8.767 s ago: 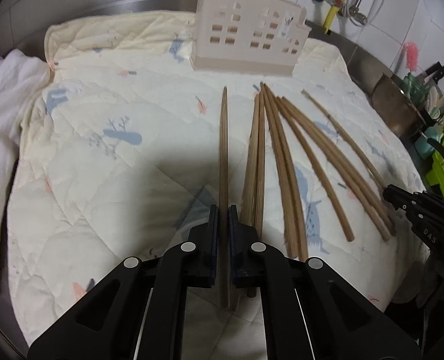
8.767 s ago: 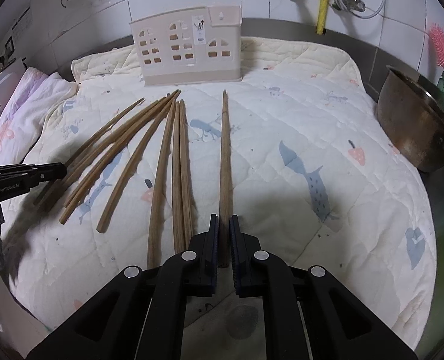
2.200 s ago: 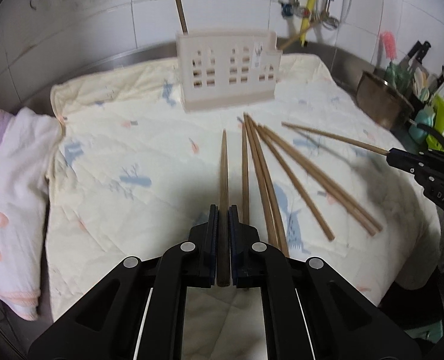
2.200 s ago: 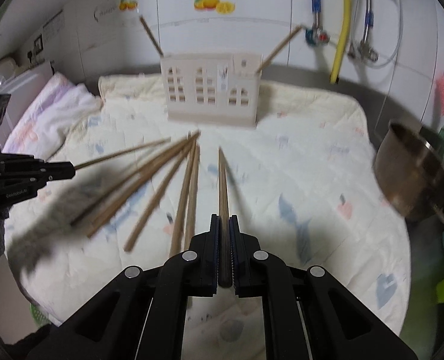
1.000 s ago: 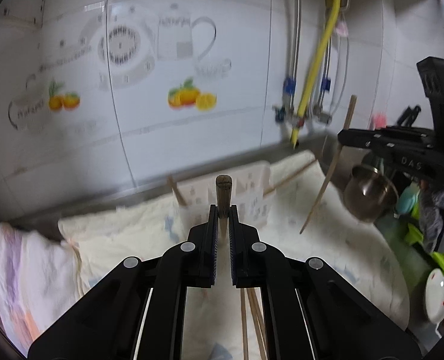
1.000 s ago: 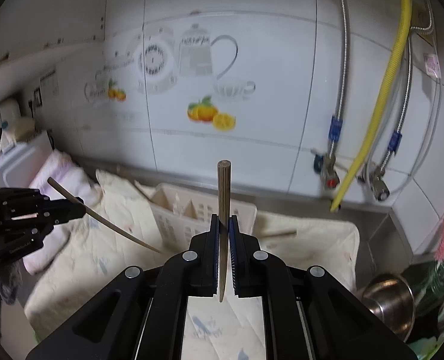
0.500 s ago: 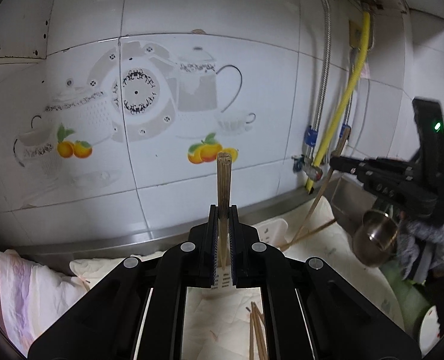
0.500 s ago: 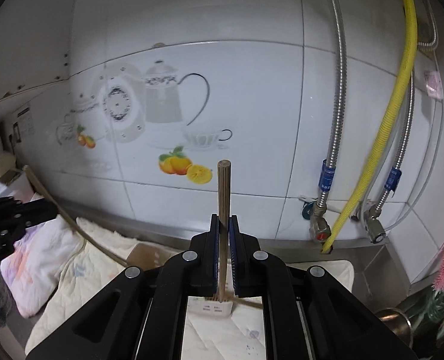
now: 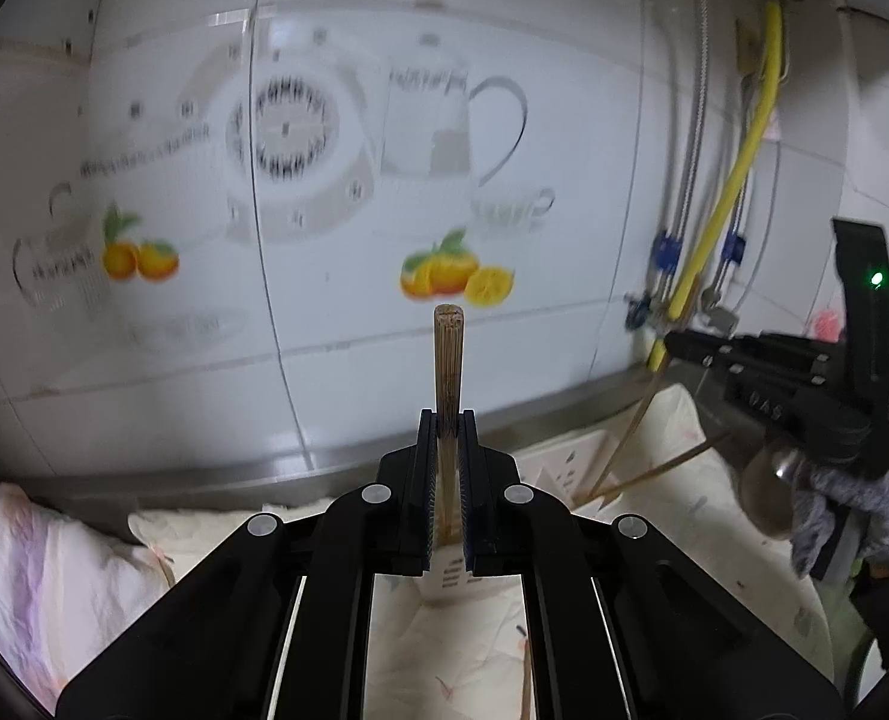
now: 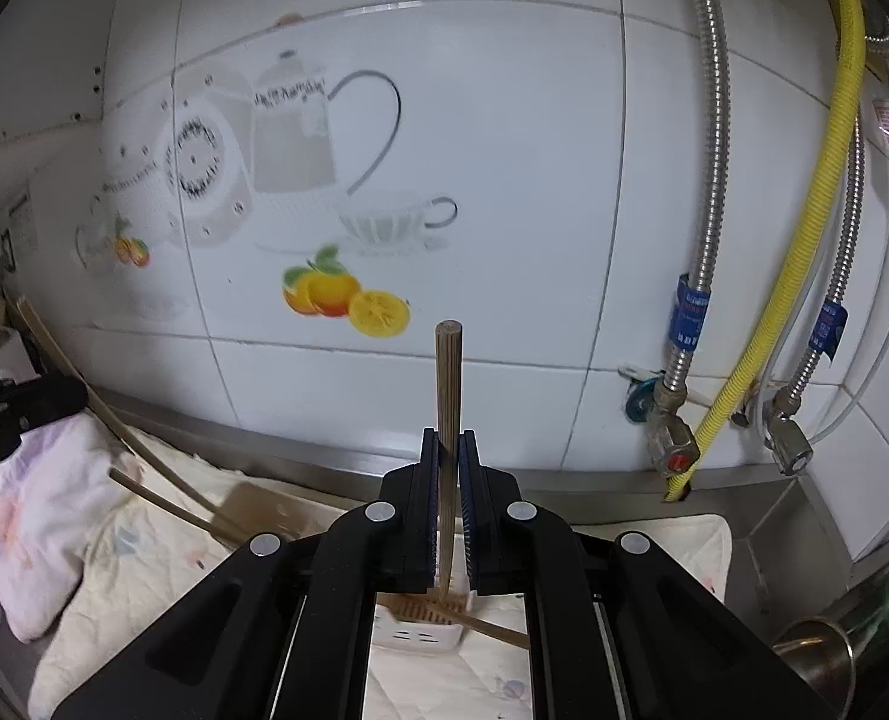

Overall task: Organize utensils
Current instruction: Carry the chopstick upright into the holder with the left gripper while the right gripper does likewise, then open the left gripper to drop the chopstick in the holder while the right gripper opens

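Observation:
My left gripper (image 9: pixel 447 420) is shut on a wooden chopstick (image 9: pixel 448 360) held upright, its blunt end toward the tiled wall. My right gripper (image 10: pixel 449 438) is shut on another wooden chopstick (image 10: pixel 448 384), also upright, above the white utensil holder (image 10: pixel 420 630). The holder (image 9: pixel 558 468) shows behind my left fingers, with chopsticks (image 9: pixel 654 474) leaning out of it. The right gripper (image 9: pixel 684 342) appears in the left wrist view, its chopstick (image 9: pixel 642 408) angled down into the holder. The left gripper (image 10: pixel 78 396) shows at the left edge of the right wrist view.
The tiled wall (image 10: pixel 504 120) with teapot and orange decals is close ahead. Steel and yellow hoses (image 10: pixel 828 180) hang at right. A quilted cloth (image 10: pixel 162 558) covers the counter, a folded towel (image 10: pixel 36 528) lies left, a steel bowl (image 10: pixel 822 654) right. A loose chopstick (image 9: pixel 526 684) lies on the cloth.
Both grippers have moved closer to the wall and holder, still holding their chopsticks upright. The right gripper's chopstick now points down into the holder's right side.

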Demonstrator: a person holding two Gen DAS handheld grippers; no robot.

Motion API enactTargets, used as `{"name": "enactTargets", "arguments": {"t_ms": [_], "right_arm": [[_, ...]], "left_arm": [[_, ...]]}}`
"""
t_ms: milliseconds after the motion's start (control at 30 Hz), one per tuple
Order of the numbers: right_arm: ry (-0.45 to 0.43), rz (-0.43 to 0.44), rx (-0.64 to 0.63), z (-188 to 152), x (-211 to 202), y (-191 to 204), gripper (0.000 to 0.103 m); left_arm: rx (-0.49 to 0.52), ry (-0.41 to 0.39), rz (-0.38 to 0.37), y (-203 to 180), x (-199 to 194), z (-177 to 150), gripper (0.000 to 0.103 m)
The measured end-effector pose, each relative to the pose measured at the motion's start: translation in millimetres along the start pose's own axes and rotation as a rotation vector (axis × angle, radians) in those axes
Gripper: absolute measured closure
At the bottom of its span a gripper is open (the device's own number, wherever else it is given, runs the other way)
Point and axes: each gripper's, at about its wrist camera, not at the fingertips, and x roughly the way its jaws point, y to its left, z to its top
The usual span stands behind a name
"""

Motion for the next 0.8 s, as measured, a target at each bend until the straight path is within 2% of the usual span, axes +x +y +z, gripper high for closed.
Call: {"name": "enactTargets", "arguments": {"t_ms": [233,500,533,567,633,800], "right_arm": [[0.04,-0.006,0.004,-10.5,14.0,-5.0,0.096],[0.047,-0.012,0.011,-10.8,12.5,-8.3,0.094],[0.043,-0.013,0.012,-10.0,10.9,-8.9,0.094],[0.038,-0.017,0.011,-9.5,8.4,-9.3,0.094],[0.025,-0.024,0.009,-8.2,1.6,-10.3,0.092],[-0.023,-0.051,-0.018,-7.9,-25.6,-7.4,0.082]], "left_arm": [[-0.039,0.075,-0.021,12.8,25.9,-19.9,0.097],[-0.018,0.08,-0.021,8.4,25.5,-22.2,0.095],[-0.017,0.081,-0.025,7.7,25.1,-22.0,0.092],[-0.021,0.081,-0.025,7.4,24.0,-21.8,0.083],[-0.025,0.071,-0.022,6.6,20.6,-21.2,0.073],[-0.023,0.049,-0.017,3.7,5.4,-22.0,0.07]]}}
